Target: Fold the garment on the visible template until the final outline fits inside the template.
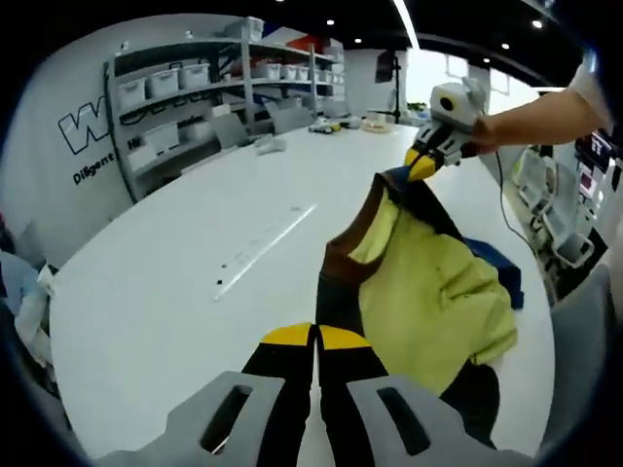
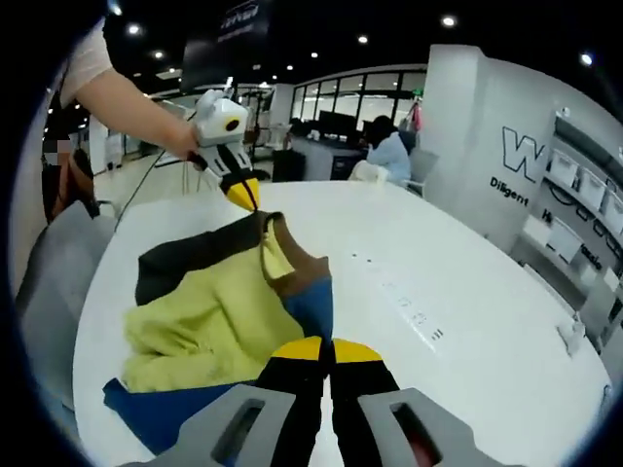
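in the left gripper view, the left gripper (image 1: 316, 336) at the bottom bites the garment (image 1: 428, 292), yellow, brown and dark, bunched at middle right on the white table (image 1: 175, 282). bins (image 1: 180, 78) sit on shelves, upper left; what's inside is hidden. the right gripper (image 1: 421, 167) pinches its far edge.

in the right gripper view, the right gripper (image 2: 326, 350) squeezes the garment (image 2: 209, 311), lower left, with blue underneath. the left gripper (image 2: 243, 193) nips the top.

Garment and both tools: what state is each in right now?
Garment: bunched, lifted at one edge between both tools, the rest heaped on the white table; not folded flat.
Left tool: shut on the garment's edge.
Right tool: shut on the garment's edge.
Template: cannot make one out under the cloth.
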The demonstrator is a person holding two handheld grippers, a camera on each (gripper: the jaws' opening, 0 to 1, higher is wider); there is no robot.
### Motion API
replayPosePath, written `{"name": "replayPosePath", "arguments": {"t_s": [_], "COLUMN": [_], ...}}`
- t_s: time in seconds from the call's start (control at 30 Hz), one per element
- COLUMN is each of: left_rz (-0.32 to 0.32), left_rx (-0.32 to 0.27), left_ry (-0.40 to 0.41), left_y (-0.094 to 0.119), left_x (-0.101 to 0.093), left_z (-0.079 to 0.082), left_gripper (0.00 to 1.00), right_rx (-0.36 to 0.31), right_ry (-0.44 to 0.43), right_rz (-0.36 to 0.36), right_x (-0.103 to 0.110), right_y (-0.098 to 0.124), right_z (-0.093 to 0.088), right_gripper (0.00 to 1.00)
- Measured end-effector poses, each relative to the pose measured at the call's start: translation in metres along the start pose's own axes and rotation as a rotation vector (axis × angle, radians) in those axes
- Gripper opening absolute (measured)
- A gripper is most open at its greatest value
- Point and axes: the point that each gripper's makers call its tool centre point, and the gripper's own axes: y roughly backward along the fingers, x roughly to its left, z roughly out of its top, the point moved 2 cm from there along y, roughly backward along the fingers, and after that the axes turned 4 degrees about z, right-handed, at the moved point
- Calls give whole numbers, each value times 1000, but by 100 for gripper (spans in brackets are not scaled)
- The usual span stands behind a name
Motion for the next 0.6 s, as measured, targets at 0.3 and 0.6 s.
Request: {"name": "replayPosePath", "arguments": {"t_s": [0.3, 0.6], "left_rz": [79, 157], "left_rx": [79, 82], "left_ry": [95, 206], "left_y": [-34, -50], "left_x": [16, 21], "left_z": [-19, -20], "left_gripper": [0, 0], "right_rx": [107, 218], "right_ry": [-64, -101], "right_rz": [-70, -113], "right_x": [-25, -29], "right_y": [-39, -58], "right_z": [-30, -49], "right_gripper": [0, 0]}}
